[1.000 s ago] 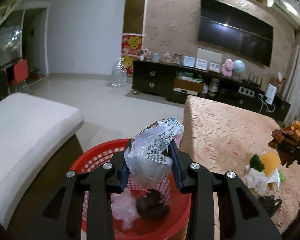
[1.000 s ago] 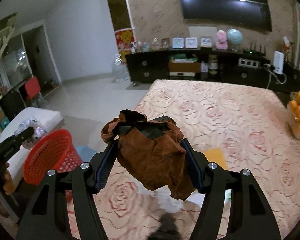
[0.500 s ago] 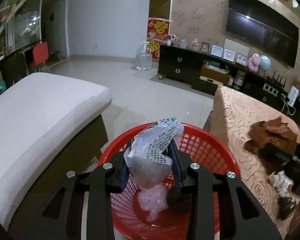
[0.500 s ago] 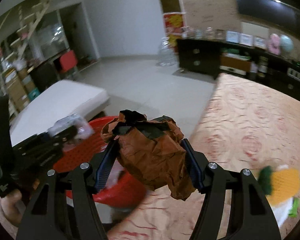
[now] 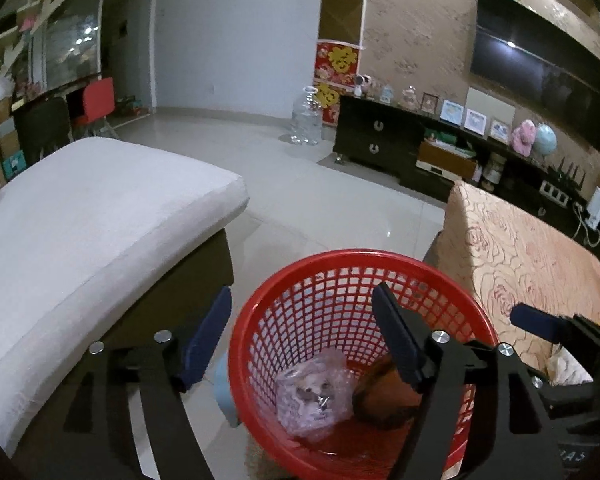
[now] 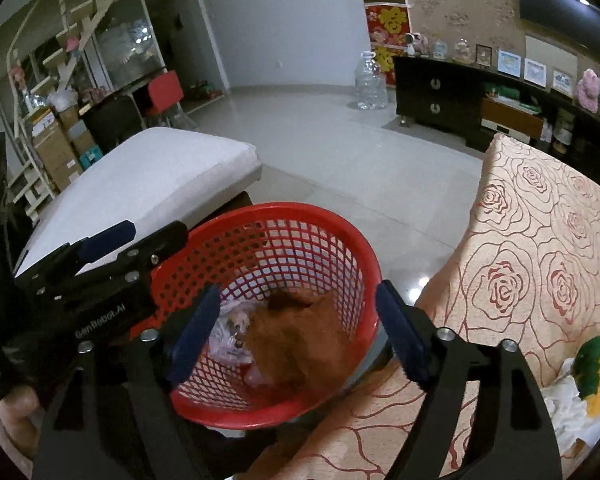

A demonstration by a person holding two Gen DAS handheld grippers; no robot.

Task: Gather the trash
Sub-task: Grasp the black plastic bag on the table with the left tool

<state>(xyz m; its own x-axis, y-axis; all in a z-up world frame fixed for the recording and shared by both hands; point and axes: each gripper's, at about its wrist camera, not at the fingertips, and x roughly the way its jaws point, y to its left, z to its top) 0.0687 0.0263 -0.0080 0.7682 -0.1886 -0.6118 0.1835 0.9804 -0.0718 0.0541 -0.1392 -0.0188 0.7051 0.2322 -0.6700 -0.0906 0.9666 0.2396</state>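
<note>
Both wads have dropped from my jaws into the red basket (image 5: 360, 276): the plastic wrapper (image 5: 314, 396) and brown paper (image 6: 296, 336) lie side by side at its bottom. My left gripper (image 5: 300, 336) and right gripper (image 6: 298, 328) hang over it, jaws opening, nothing between them. Beyond, the rose-patterned bench (image 6: 540, 248) and white cushion (image 5: 92, 216).

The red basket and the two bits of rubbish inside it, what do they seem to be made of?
The red basket looks like moulded plastic: glossy, with a regular open lattice wall. The clear wrapper seems thin plastic film, see-through, crinkled and shiny. The brown wad looks like crumpled paper or a matt wrapper; it is blurred, so that stays uncertain.
</note>
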